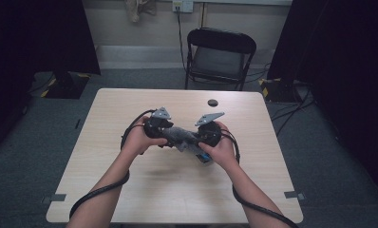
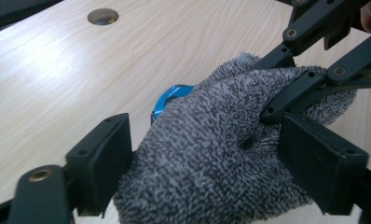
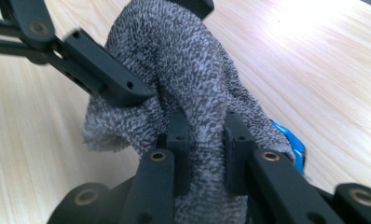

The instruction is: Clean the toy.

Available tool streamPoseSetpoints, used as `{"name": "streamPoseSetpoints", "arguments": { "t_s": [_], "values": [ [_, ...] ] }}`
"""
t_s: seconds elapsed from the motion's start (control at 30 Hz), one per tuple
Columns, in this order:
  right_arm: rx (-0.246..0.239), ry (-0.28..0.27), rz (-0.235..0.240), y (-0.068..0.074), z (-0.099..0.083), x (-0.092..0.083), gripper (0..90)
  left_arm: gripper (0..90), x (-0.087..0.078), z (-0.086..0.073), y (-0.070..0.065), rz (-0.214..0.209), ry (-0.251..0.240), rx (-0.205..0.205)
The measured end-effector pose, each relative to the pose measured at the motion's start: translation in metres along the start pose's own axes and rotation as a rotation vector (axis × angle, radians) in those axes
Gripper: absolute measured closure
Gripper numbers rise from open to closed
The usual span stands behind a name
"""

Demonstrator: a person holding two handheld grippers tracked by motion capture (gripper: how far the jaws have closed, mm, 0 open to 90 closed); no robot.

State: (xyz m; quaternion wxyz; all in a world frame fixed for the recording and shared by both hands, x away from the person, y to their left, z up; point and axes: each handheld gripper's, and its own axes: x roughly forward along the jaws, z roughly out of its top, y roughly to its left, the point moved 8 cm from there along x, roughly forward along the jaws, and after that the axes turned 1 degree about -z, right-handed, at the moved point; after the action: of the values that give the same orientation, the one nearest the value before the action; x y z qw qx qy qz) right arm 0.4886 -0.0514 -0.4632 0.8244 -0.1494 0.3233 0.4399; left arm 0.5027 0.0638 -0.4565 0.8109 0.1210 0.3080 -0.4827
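I hold a gripper in each hand just above the middle of the pale wooden table point(image 1: 130, 199), and between them hangs a grey knitted cloth point(image 1: 181, 137), bunched up and lifted a little off the wood. In my right gripper view, my right gripper point(image 3: 207, 154) is clenched on a narrow fold of that cloth: the two black pads stand close together with the knit pinched between them, and the fabric bulges out above and to the left. Just beside it on the right a blue thing point(image 3: 291, 142) peeks out from under the cloth; I cannot tell what it is, as most of it is covered. In my left gripper view, my left gripper point(image 2: 207, 154) has its jaws standing wide around the thick end of the bundle, one pad at each flank of it and both seeming to touch the knit, so I am grasping the cloth there in a broad hold. The same blue edge point(image 2: 167, 95) shows at the far side of the cloth, against the table. From the high view the two grippers point toward each other, nearly meeting, with the cloth spanning the gap. Farther off, near the table's far edge, there is a small round hole point(image 1: 212, 102), and beyond the table stands a black folding chair point(image 1: 219, 57).
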Motion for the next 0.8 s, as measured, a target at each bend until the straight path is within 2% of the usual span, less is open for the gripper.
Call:
{"name": "streamPoseSetpoints", "arguments": {
  "t_s": [0.13,0.2,0.23,0.3,0.37,0.57,0.6,0.67,0.77,0.8],
  "values": [
    [0.006,-0.008,0.021,0.004,0.003,0.005,76.9,30.3,-0.001,-0.007,0.000,0.000,0.033,0.014],
    [0.005,-0.009,0.020,0.004,0.004,0.007,76.9,44.9,-0.002,-0.011,-0.001,-0.002,0.066,0.033],
    [0.009,-0.012,0.022,0.004,0.005,0.007,76.9,47.4,-0.002,-0.013,0.000,0.008,0.074,0.029],
    [0.026,-0.016,0.021,0.003,0.005,0.008,76.8,58.6,-0.003,-0.015,0.000,0.011,0.083,0.019],
    [0.030,-0.024,0.018,0.002,0.006,0.008,76.5,65.8,-0.005,-0.016,-0.001,0.005,0.079,0.011],
    [0.055,-0.045,0.015,0.003,0.006,0.008,67.0,71.5,-0.011,-0.017,-0.002,0.009,0.075,0.004],
    [0.054,-0.049,0.011,0.003,0.006,0.008,63.7,71.7,-0.013,-0.017,-0.002,0.012,0.074,0.002],
    [0.069,-0.058,-0.003,0.001,0.006,0.007,51.3,71.8,-0.015,-0.019,-0.001,0.017,0.075,0.002],
    [0.078,-0.060,-0.015,-0.003,0.005,0.005,42.1,71.7,-0.022,-0.025,0.004,0.036,0.081,-0.005],
    [0.078,-0.059,-0.034,-0.005,0.004,0.004,38.0,71.7,-0.024,-0.028,0.006,0.040,0.079,-0.010]
  ]
}}
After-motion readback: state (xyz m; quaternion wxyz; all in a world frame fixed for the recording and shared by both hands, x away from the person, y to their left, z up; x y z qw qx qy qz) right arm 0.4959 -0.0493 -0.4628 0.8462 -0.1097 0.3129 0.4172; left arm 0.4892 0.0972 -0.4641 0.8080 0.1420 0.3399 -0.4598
